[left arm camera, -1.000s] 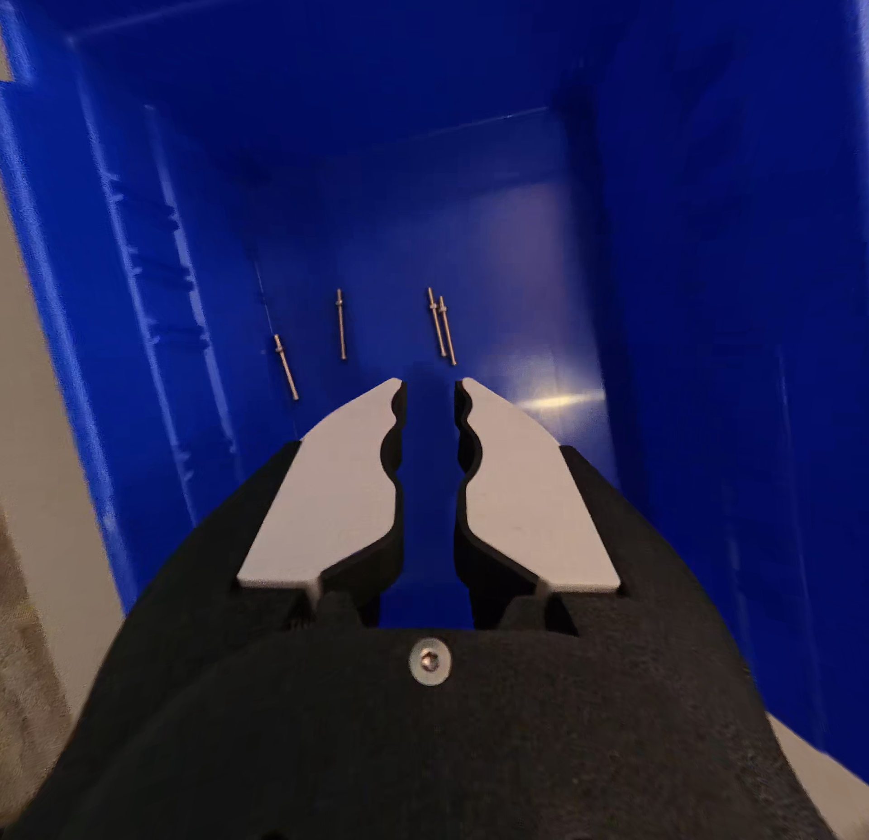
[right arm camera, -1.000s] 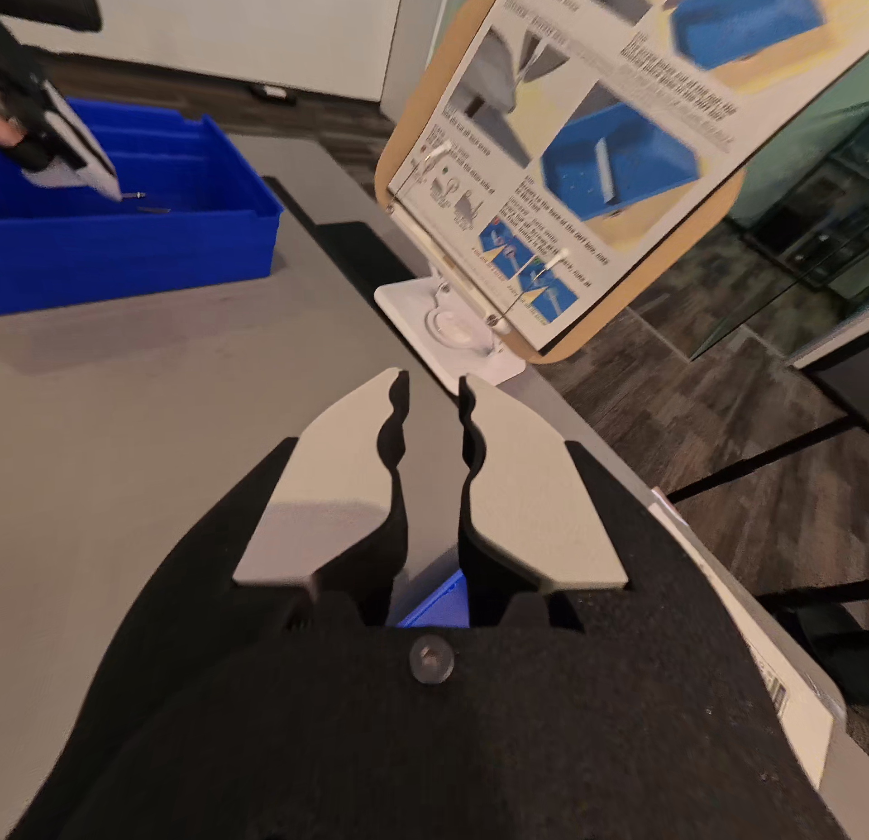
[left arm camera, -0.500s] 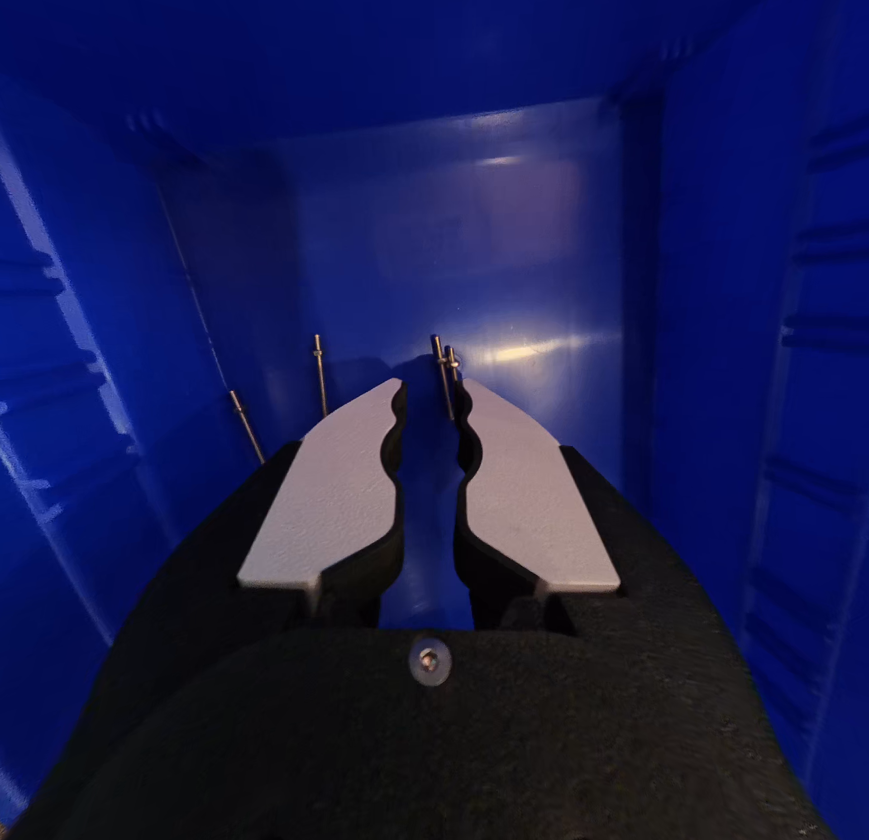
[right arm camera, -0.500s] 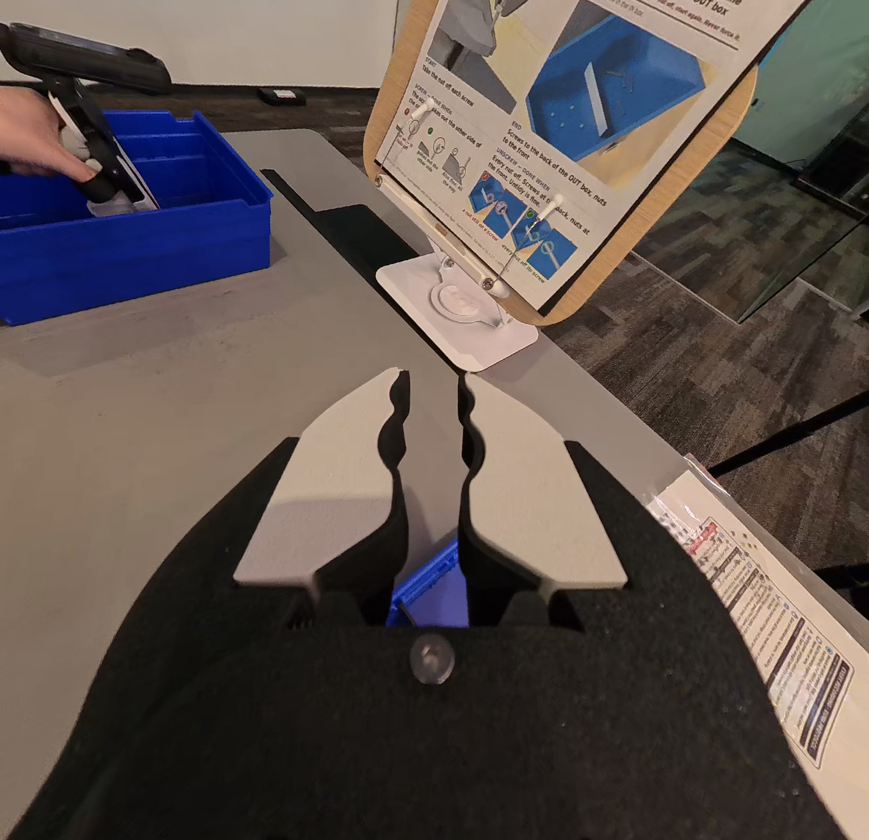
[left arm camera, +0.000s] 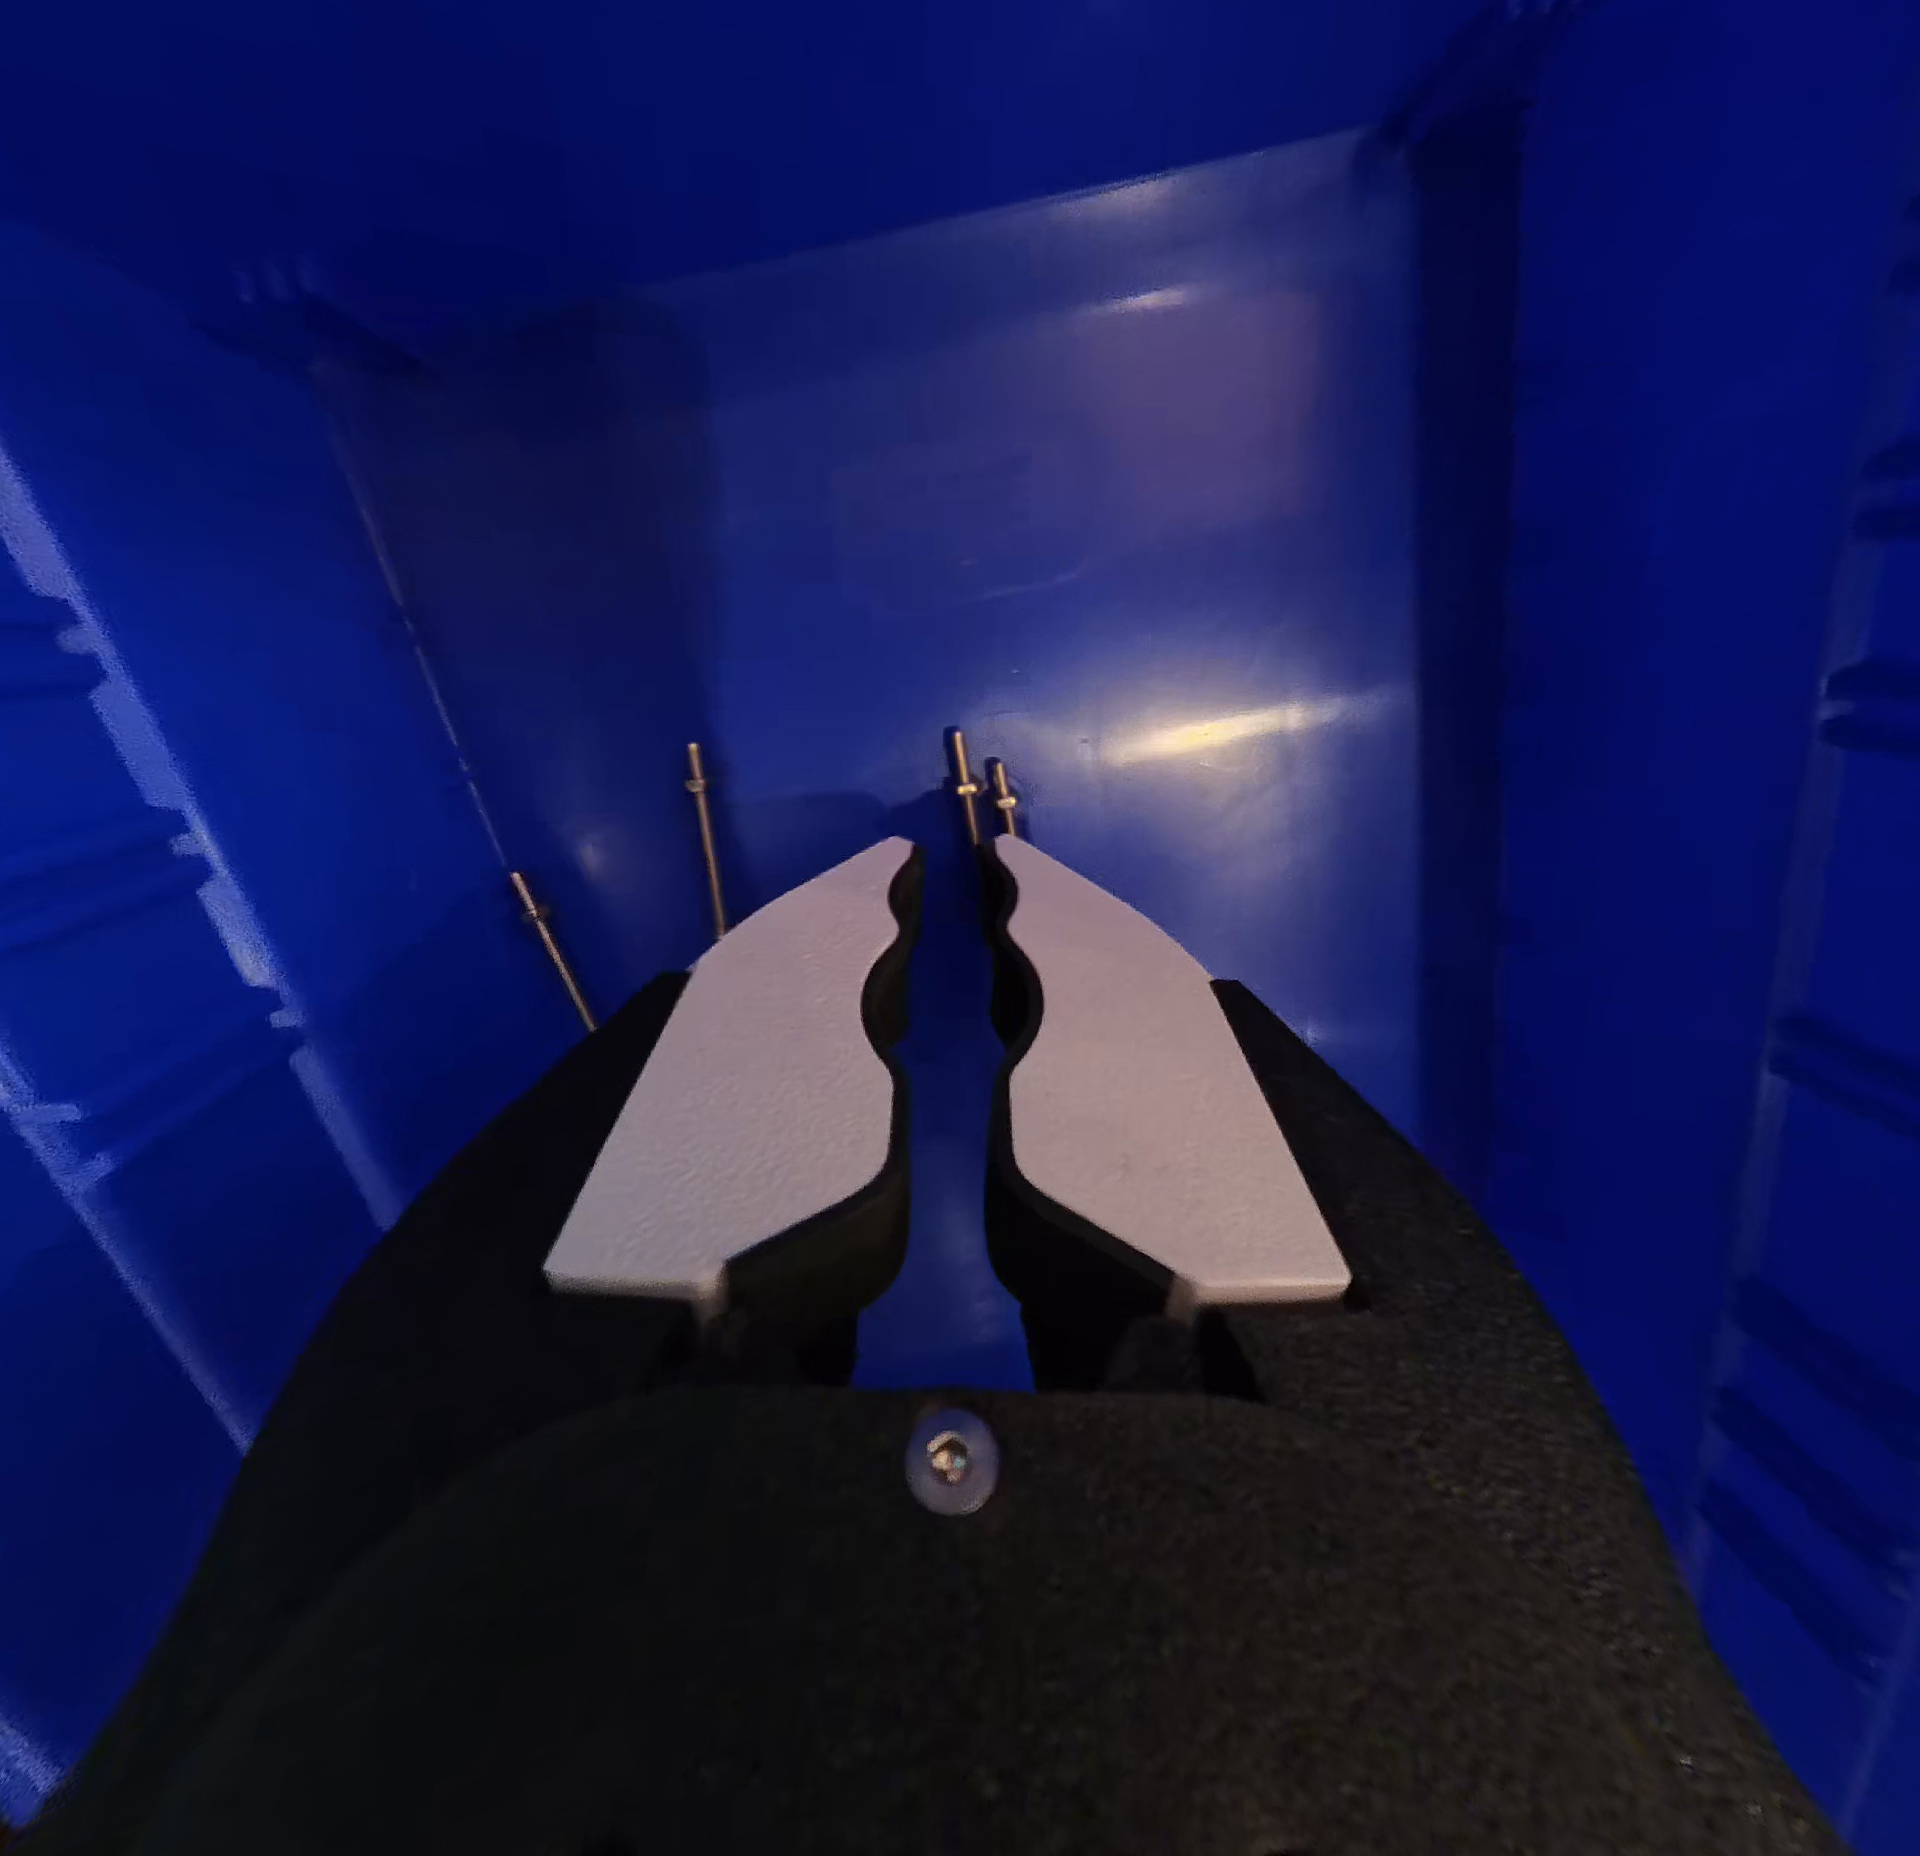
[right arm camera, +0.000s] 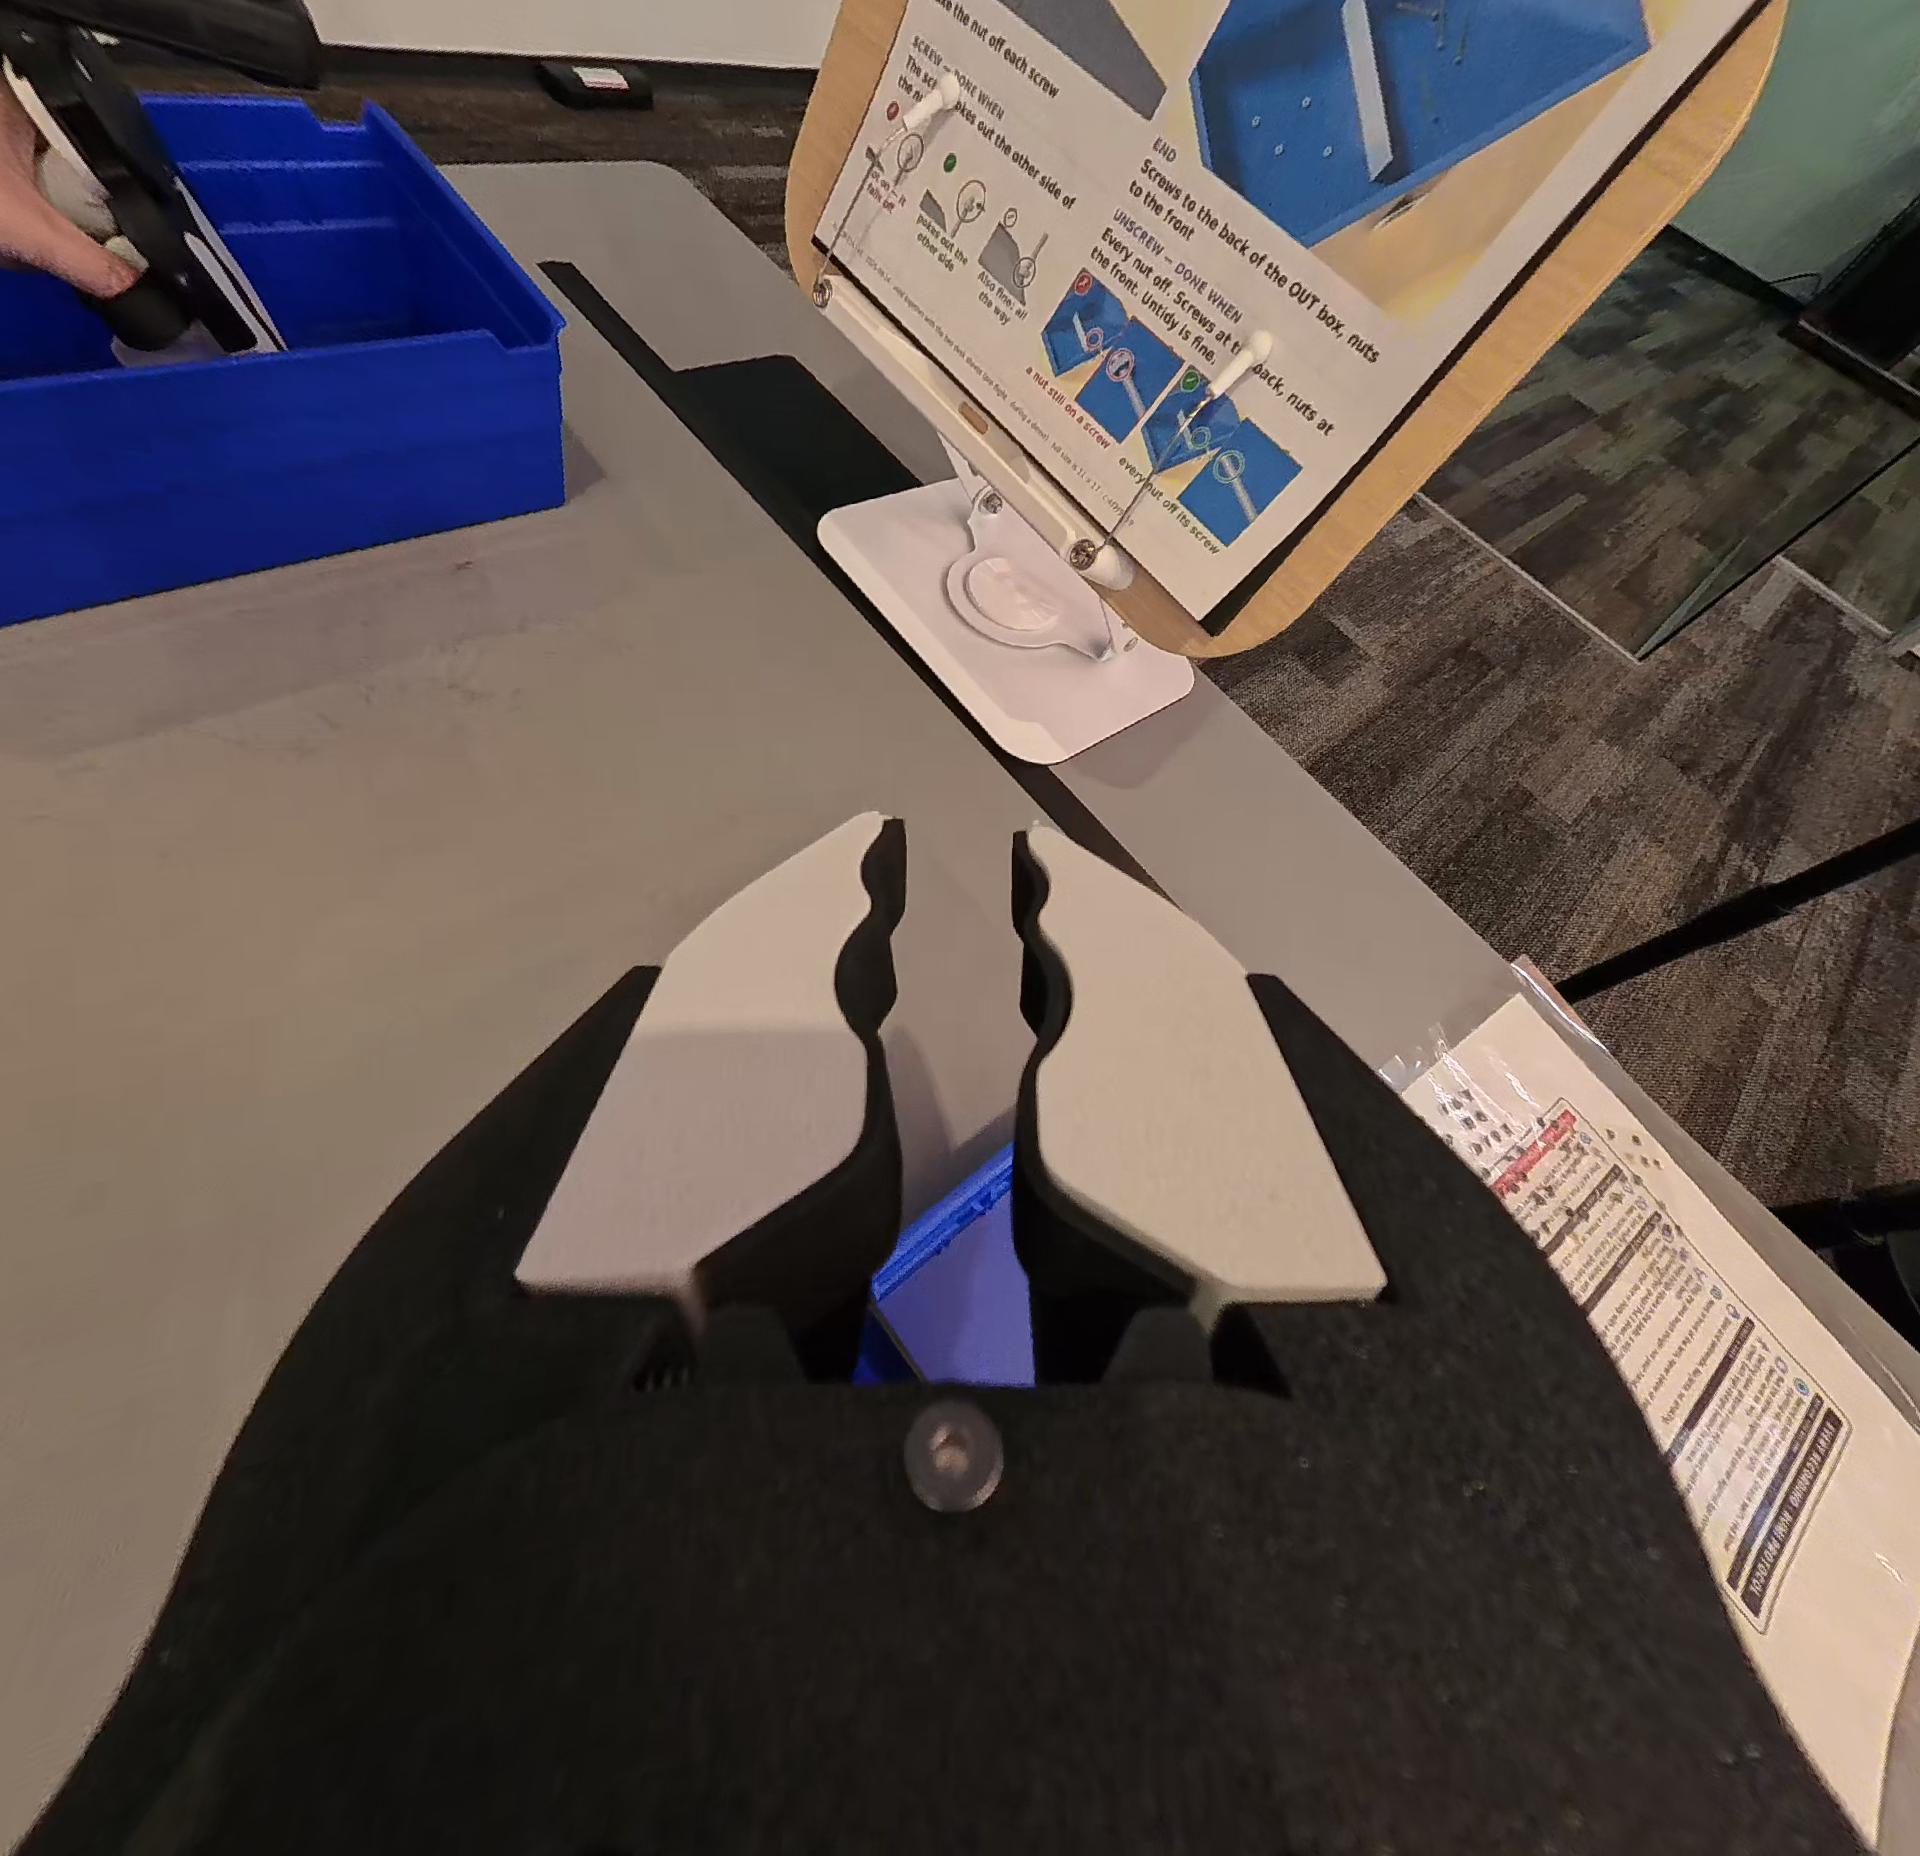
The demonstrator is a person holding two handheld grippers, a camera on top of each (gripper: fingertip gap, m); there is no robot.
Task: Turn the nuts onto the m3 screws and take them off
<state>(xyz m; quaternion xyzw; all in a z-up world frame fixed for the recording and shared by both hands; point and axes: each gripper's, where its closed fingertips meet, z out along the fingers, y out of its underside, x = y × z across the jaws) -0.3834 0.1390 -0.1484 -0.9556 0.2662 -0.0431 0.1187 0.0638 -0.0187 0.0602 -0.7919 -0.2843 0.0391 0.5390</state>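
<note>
In the left wrist view my left gripper (left arm camera: pixel 954 845) is deep inside a blue bin (left arm camera: pixel 1195 559), low over its floor. Several thin metal screws with small nuts on them lie there. Two lie side by side, one screw (left arm camera: pixel 964 783) and its neighbour (left arm camera: pixel 1004 793), just beyond my fingertips; their lower ends run in at the right fingertip (left arm camera: pixel 1023 866). The jaws stand narrow with blue floor showing between them, and the pads press on nothing. Two more screws lie to the left, one (left arm camera: pixel 702 830) and another (left arm camera: pixel 549 939). My right gripper (right arm camera: pixel 956 830) is open and empty above the grey table (right arm camera: pixel 416 871).
The right wrist view shows the blue bin (right arm camera: pixel 312 435) at the far left with the left gripper (right arm camera: pixel 156 248) and a hand (right arm camera: pixel 42 206) in it. An instruction board (right arm camera: pixel 1247 196) on a white stand (right arm camera: pixel 1018 643) stands at the table's right edge. A laminated sheet (right arm camera: pixel 1662 1339) lies at the right. Another blue bin (right arm camera: pixel 956 1276) shows under my right gripper. Across from one pair of fingers to the other is roughly 50 cm.
My left gripper went down into the bin toward the pair of screws, and its jaws narrowed in the last half second. My right gripper stayed open and shifted only slightly.
</note>
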